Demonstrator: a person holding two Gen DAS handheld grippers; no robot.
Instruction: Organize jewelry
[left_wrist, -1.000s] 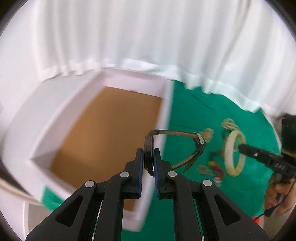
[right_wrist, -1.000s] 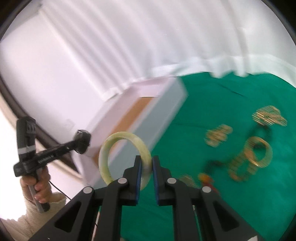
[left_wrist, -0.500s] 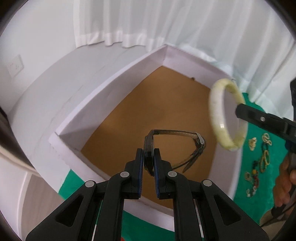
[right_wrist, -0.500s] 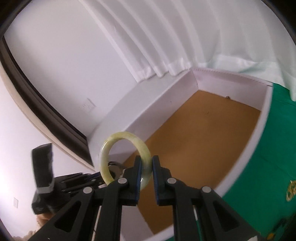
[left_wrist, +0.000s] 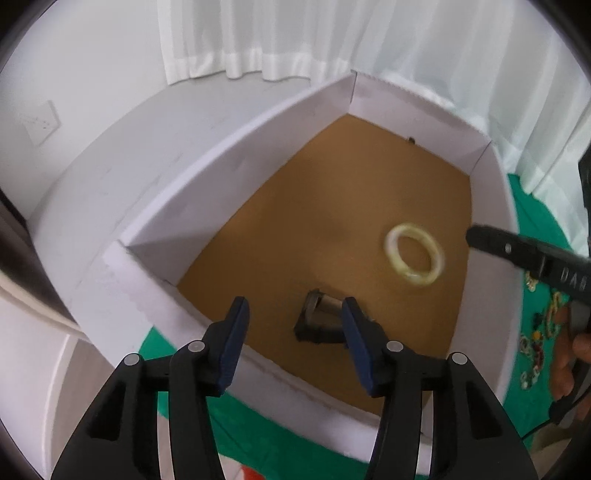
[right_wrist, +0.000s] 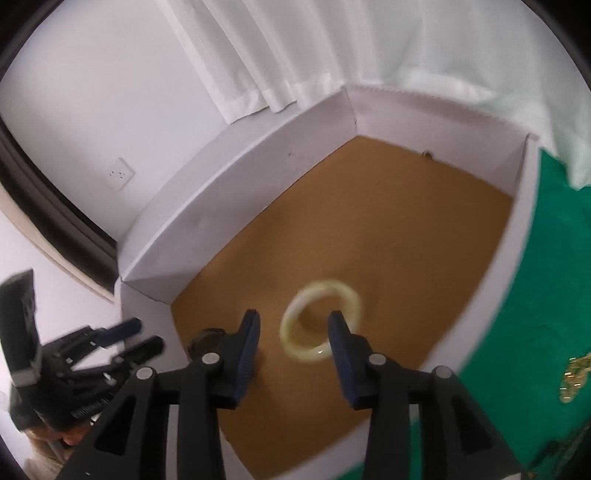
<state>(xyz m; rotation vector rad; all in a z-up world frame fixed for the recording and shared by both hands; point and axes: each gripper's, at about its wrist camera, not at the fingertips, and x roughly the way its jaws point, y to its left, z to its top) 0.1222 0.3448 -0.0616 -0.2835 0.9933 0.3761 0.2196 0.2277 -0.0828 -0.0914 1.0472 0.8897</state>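
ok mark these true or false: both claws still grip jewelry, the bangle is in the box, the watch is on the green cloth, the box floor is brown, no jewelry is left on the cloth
1. Both claws grip jewelry: false. The left claw and right claw are opening, pads touching nothing.
2. The bangle is in the box: true.
3. The watch is on the green cloth: false, it is in the box.
4. The box floor is brown: true.
5. No jewelry is left on the cloth: false, gold pieces remain.

green cloth table (left_wrist: 524, 206): white box (left_wrist: 236, 170) w/ brown floor sits on it, loose gold jewelry (right_wrist: 574, 373) scattered beside box
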